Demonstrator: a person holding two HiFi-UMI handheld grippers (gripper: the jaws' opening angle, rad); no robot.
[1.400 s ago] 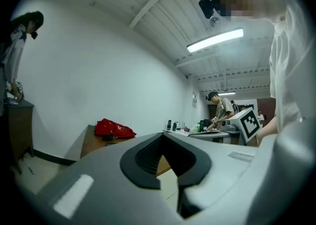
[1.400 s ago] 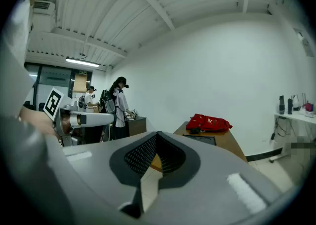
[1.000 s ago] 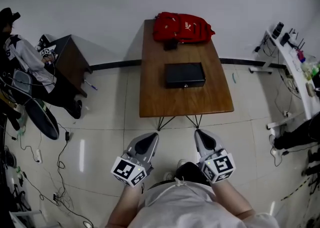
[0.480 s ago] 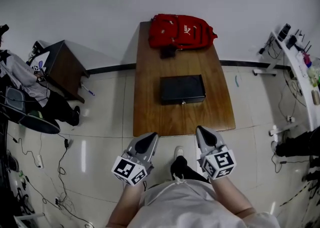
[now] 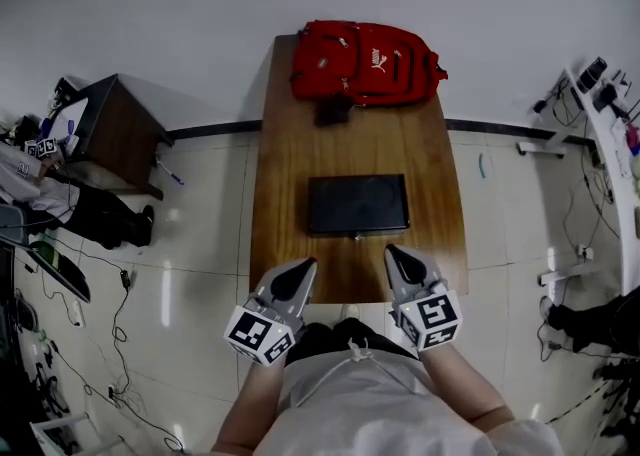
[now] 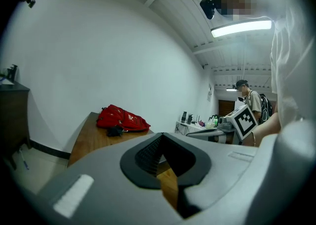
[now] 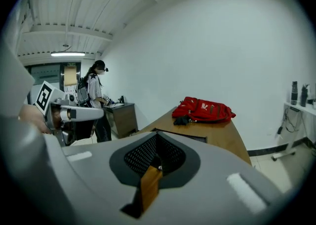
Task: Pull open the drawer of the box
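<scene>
Head view: left gripper (image 5: 297, 270) and right gripper (image 5: 398, 257) hang near the front of the box (image 5: 357, 204), jaws clenched and empty. Behind the box, a red backpack (image 5: 365, 62) lies on the tabletop (image 5: 285, 169).

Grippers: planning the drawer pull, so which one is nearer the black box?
The right gripper: its tip sits just short of the black box's front edge; the left gripper hangs farther back, near the box's left corner.

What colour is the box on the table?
The box is black, clearest in the head view.
</scene>
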